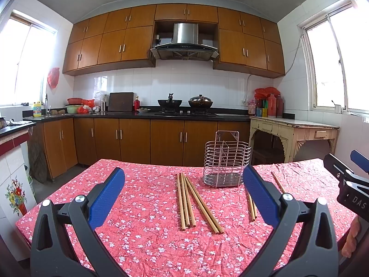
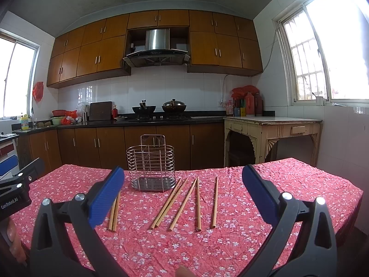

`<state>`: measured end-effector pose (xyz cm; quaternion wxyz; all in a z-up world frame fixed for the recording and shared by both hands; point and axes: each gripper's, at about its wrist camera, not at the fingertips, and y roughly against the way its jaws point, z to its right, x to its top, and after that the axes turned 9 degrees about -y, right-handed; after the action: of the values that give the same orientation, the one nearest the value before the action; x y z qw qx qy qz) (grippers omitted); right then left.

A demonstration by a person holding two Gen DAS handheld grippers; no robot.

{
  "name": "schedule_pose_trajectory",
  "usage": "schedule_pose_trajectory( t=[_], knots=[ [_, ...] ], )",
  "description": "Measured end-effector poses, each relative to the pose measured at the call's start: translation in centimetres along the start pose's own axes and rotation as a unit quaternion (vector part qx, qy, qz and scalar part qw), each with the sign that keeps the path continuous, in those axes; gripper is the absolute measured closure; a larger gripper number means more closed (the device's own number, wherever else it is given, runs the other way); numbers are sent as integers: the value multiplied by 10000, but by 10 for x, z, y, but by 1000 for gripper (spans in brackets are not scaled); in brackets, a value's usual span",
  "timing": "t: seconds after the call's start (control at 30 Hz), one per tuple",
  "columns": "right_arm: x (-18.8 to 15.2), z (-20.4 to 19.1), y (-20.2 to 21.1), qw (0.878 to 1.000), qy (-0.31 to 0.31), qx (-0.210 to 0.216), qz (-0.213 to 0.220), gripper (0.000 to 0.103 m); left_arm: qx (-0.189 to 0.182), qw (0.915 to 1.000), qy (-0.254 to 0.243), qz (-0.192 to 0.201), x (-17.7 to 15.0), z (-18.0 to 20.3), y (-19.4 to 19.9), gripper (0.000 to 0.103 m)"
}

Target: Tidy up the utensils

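chopsticks (image 2: 177,204): bare matt wood | holder (image 2: 151,167): shiny metal wire | tablecloth (image 2: 230,242): crinkled floral cloth | pads (image 2: 106,196): ribbed blue

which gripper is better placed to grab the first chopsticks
Either could; slight edge to the left gripper: a tight bundle of wooden chopsticks lies centred between its open blue fingers, with the wire metal utensil holder just beyond.
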<state>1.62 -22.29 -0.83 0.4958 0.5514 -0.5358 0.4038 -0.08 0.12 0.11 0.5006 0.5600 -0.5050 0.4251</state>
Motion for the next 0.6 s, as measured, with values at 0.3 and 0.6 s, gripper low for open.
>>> schedule_pose_trajectory(
  t=[0.3, 0.6],
  knots=[
    [0, 0, 0, 10000, 4, -3, 2, 4, -10, 10000, 7, 0, -1, 1, 1, 2],
    [0, 0, 0, 10000, -1, -2, 2, 4, -17, 10000, 10, -3, 0, 1, 1, 2]
  ],
)
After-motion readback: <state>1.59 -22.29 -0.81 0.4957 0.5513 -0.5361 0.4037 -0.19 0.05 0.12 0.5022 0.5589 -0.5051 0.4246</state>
